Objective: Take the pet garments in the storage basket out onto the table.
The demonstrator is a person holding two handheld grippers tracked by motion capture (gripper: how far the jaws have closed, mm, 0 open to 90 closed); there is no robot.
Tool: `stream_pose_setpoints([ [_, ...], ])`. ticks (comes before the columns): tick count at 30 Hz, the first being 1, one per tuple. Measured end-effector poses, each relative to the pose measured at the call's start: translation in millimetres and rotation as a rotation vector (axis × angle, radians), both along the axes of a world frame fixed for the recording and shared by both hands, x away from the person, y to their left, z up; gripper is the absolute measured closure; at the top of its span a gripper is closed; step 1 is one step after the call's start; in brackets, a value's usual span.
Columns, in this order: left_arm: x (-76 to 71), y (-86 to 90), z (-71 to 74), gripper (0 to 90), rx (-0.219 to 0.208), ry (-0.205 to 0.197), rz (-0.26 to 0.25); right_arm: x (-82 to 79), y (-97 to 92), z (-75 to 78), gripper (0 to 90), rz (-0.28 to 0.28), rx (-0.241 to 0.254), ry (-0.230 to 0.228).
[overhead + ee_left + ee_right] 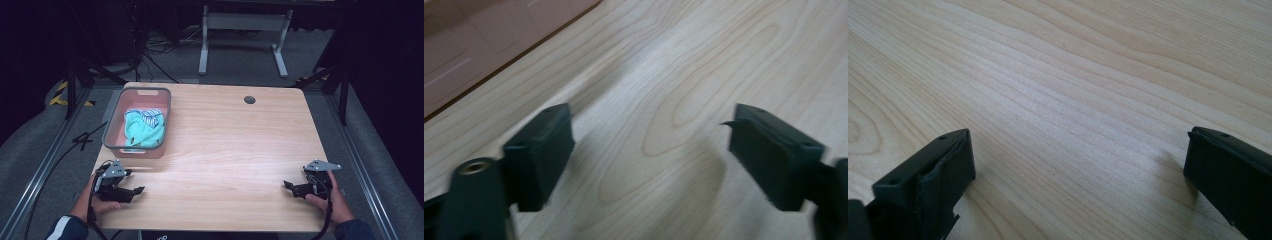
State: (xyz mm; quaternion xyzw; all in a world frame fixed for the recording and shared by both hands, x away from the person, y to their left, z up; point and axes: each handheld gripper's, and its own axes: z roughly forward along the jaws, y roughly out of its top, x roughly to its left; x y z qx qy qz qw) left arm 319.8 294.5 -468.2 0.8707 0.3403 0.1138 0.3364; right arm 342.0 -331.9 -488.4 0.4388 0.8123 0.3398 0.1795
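- One container stands on the bench (225,150): a pink basket with a grey rim (111,125), set at the far left corner, its long side running away from the person; a slot handle shows in its far end wall.
- Inside the basket lies a turquoise cloth (145,131), crumpled, filling the middle and near part of the floor; a striped white and blue piece (148,116) sits on its far edge, touching it; whether the two are one garment or separate I cannot tell.
- Both claws rest low over the near edge of the bench, well apart from each other, each held by a hand; the left claw (134,189) is at the near left corner, near the basket's near end but not touching it; the right claw (288,185) is at the near right corner, well apart from the basket.
- Left claw (649,150): jaws stand wide, bare wood between them, nothing held; right claw (1078,170): jaws wide too, bare wood between them, nothing held.
- Hard to make out: the left gripper view is blurred; the basket's pink wall (484,45) crosses its upper left corner, cut off by the frame; the cloth's folds hide the basket floor beneath them; the person's forearms are cut off by the bottom edge of the high view.
- A small dark round hole (249,99) marks the far side of the bench.
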Motion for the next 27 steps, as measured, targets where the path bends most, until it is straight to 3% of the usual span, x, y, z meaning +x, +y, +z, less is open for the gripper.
stream_pose_setpoints([
  [6,-2.1,1.3,14.0,18.9,0.010,-0.022,0.013,0.0,0.0,0.0,0.3,0.001,0.000,0.000],
  [27,5.1,10.5,64.4,16.0,-0.037,-0.098,0.022,0.2,-0.2,-0.1,0.3,0.003,0.000,0.000],
])
